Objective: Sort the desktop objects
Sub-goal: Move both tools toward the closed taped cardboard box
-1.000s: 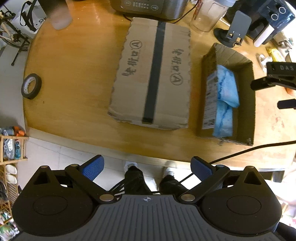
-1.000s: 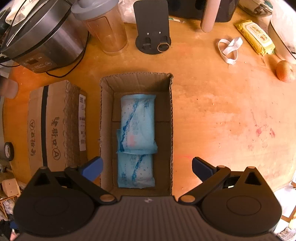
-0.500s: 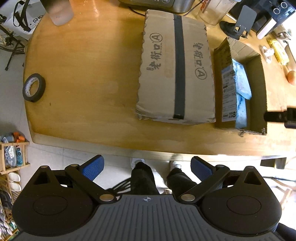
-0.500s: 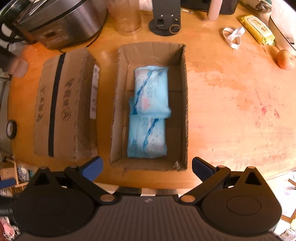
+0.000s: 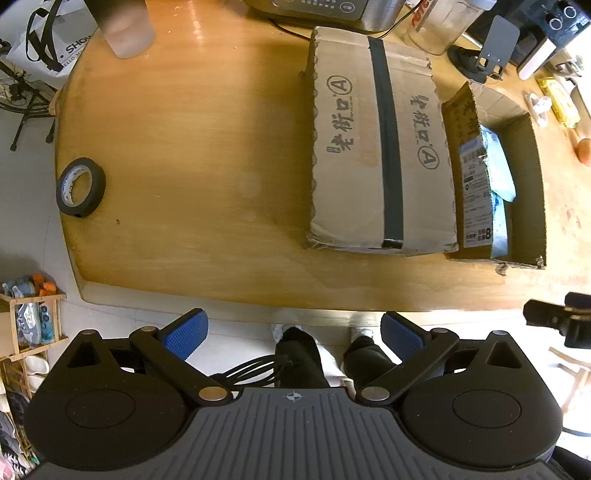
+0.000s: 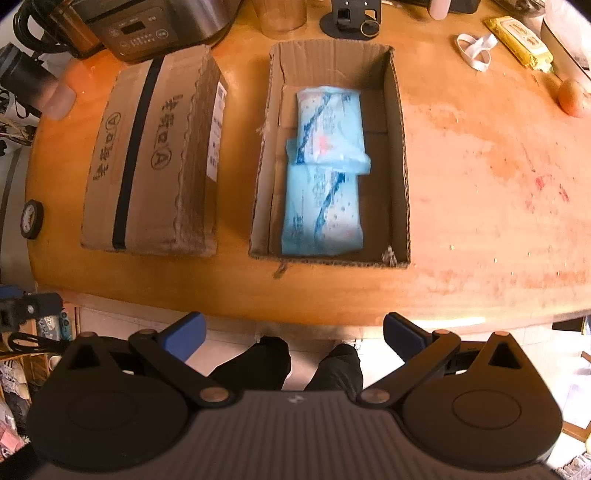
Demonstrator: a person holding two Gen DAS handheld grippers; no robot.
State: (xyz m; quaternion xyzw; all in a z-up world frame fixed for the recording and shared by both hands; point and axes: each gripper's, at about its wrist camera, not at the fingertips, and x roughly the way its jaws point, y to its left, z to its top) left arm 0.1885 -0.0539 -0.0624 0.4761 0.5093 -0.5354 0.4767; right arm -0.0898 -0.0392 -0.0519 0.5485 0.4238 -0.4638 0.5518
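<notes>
An open cardboard box (image 6: 400, 155) (image 5: 537, 192) sits on the wooden table and holds two light-blue packets (image 6: 325, 170) (image 5: 500, 177), one overlapping the other. To its left lies a closed cardboard box (image 6: 147, 158) (image 5: 380, 144) sealed with dark tape. My left gripper (image 5: 293, 334) is open and empty, held off the table's near edge. My right gripper (image 6: 293, 334) is also open and empty, back from the edge in front of the open box. Below both grippers the person's legs show.
A black tape roll (image 5: 80, 186) (image 6: 31, 218) lies at the table's left edge. At the back stand a rice cooker (image 6: 147, 26), a clear jar (image 5: 439, 26), a phone stand (image 6: 351, 18) and a cup (image 5: 123, 27). A white band (image 6: 476, 48), yellow packet (image 6: 519, 37) and an egg (image 6: 570, 98) lie at right.
Both grippers have drawn back from over the table to beyond its near edge, so the boxes look farther away. Both stayed open. The boxes and packets have not moved.
</notes>
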